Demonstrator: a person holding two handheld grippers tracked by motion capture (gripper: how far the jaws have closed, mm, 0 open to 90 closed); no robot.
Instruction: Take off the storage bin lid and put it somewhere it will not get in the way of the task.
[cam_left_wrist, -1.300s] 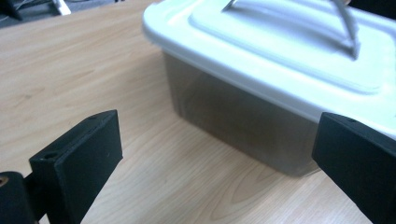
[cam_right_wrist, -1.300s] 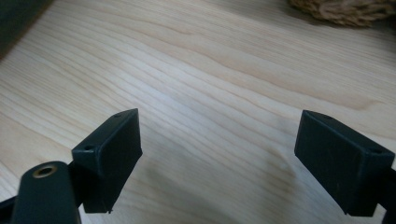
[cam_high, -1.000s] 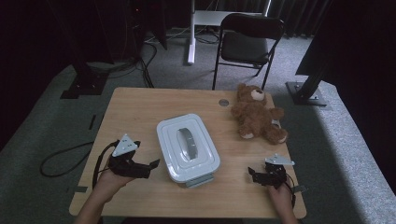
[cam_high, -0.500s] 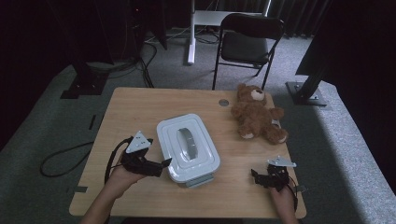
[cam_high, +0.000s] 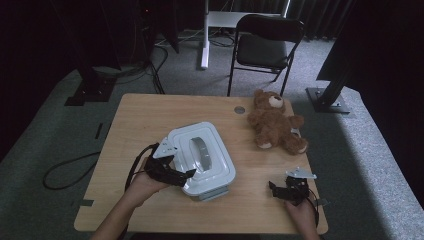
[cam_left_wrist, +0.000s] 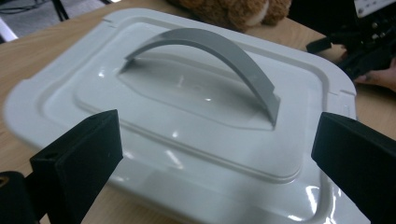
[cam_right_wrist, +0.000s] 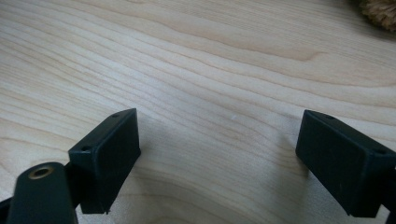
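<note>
High view: white lidded box (cam_high: 201, 160) sits near the middle of the tabletop (cam_high: 150, 115), its grey arched handle (cam_high: 198, 151) on top. Left tool (cam_high: 181, 176) is at the box's near-left edge, jaws spread, apparently lined up to take hold of the lid or steady the box. Right tool (cam_high: 276, 190) rests near the front right of the tabletop, well apart from the box, likely parked until needed. Teddy bear (cam_high: 275, 122) lies at the far right, clear of the work.

Left gripper view: both black jaws stand wide, one on each side of the frame, with the box lid (cam_left_wrist: 187, 107) between and beyond them; nothing pinched. Handle (cam_left_wrist: 210, 51) arches across the lid's recessed centre, which suits a lift from above. The other hand and its tool (cam_left_wrist: 364, 44) show at the upper right.

Right gripper view: jaws spread over bare wood (cam_right_wrist: 210, 70), holding nothing; a scrap of brown fur (cam_right_wrist: 380, 11) at the top right corner.
</note>
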